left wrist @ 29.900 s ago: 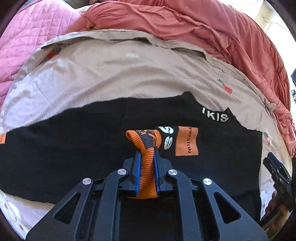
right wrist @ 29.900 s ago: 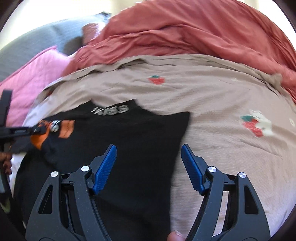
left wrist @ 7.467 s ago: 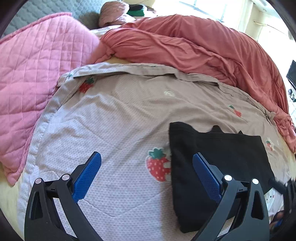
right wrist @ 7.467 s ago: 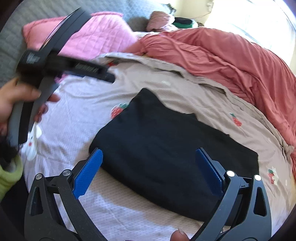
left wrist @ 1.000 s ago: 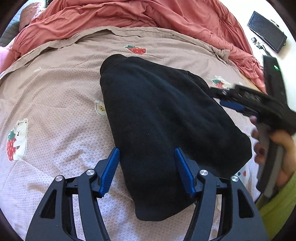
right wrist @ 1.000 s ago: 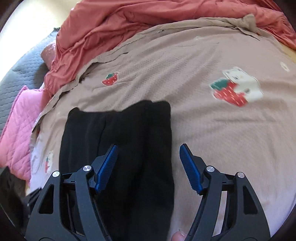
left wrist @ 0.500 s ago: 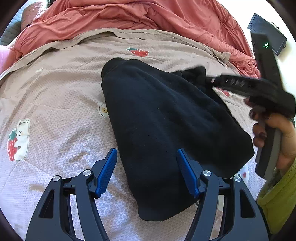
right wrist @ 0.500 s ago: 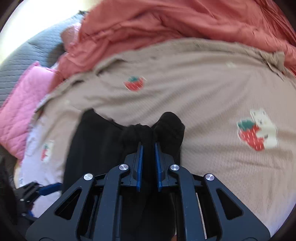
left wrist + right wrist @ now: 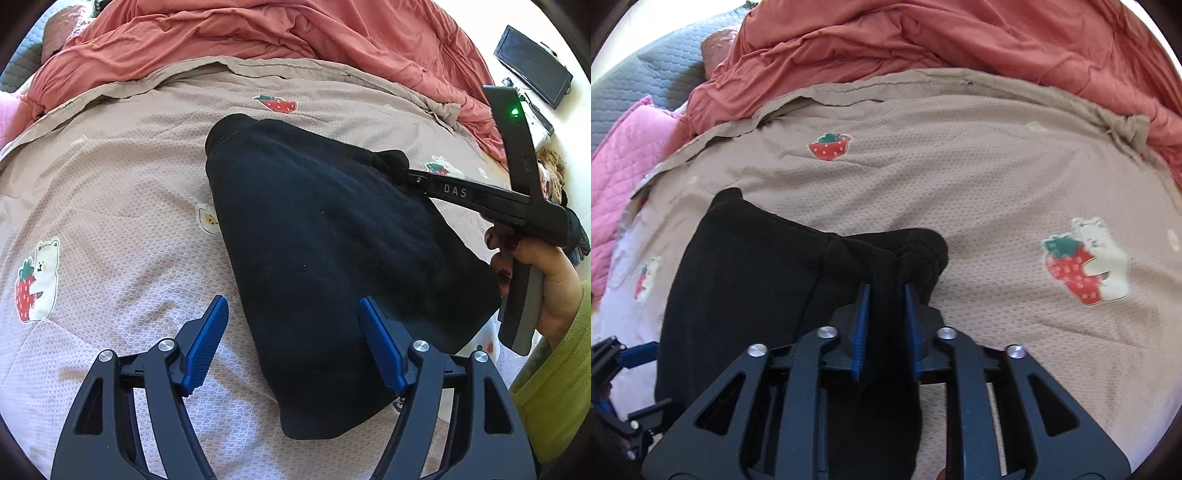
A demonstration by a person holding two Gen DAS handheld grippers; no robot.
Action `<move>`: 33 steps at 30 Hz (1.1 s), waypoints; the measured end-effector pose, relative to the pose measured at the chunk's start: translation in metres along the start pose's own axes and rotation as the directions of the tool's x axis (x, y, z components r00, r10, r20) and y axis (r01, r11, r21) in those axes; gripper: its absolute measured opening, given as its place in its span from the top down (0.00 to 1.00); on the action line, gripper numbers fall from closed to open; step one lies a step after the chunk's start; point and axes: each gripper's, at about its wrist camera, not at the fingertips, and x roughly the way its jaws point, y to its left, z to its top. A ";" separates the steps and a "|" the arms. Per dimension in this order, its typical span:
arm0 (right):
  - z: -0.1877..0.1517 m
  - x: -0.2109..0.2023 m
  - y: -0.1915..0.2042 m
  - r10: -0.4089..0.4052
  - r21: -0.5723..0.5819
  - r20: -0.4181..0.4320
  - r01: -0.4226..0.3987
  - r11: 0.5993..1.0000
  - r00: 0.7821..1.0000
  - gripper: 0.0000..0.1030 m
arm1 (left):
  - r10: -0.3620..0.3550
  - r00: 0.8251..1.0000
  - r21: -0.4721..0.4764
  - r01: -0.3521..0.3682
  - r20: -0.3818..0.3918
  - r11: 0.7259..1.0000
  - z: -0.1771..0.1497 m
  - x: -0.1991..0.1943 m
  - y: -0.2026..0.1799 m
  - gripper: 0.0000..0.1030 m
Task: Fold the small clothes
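Observation:
A folded black garment (image 9: 332, 240) lies on the beige strawberry-print bedspread (image 9: 110, 184). My left gripper (image 9: 292, 301) hangs open over its near end, jaws opening, pads not touching the cloth below them. My right gripper (image 9: 886, 287) holds the garment's (image 9: 746, 280) far right corner, bunched up between the blue pads; its jaws are opening slightly but the cloth still fills the gap. In the left wrist view the right gripper (image 9: 400, 170) reaches in from the right, held by a hand (image 9: 535, 277). The left gripper (image 9: 631, 354) shows at the right wrist view's left edge.
A rumpled red duvet (image 9: 258, 33) is heaped along the far side of the bed. A pink quilted pillow (image 9: 613, 166) and a grey one lie at the far left. A black flat device (image 9: 532, 66) sits off the bed at upper right. A green sleeve (image 9: 554, 387) covers the forearm.
The right gripper, open over the garment a second ago, closed on its far right corner and bunched it; its pads now stand slightly wider. The left jaws have widened a little.

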 end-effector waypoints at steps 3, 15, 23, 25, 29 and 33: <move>-0.002 -0.019 -0.003 -0.002 0.012 0.048 0.002 1.000 0.999 0.74 | 0.001 1.000 0.001 -0.001 0.002 1.000 0.001 -0.001 0.001 0.30; -0.055 -0.105 -0.010 0.190 -0.009 0.136 -0.191 0.982 0.972 0.69 | -0.001 1.000 -0.001 0.001 0.005 1.000 -0.002 -0.006 0.002 0.30; -0.081 -0.108 0.003 0.220 -0.139 0.031 -0.214 0.967 0.975 0.69 | -0.006 1.000 -0.005 0.006 0.000 1.000 -0.006 -0.013 0.003 0.30; -0.082 -0.105 0.008 0.228 -0.172 0.010 -0.223 0.959 0.974 0.69 | -0.007 1.000 -0.008 0.007 -0.005 1.000 -0.008 -0.013 0.003 0.30; -0.084 -0.093 0.021 0.260 -0.244 -0.058 -0.267 0.932 0.964 0.64 | 0.001 1.000 0.000 -0.001 -0.008 1.000 -0.008 -0.015 0.002 0.30; -0.088 -0.084 0.027 0.258 -0.276 -0.099 -0.275 0.921 0.961 0.59 | 0.004 1.000 0.003 -0.004 -0.012 1.000 -0.008 -0.015 0.001 0.30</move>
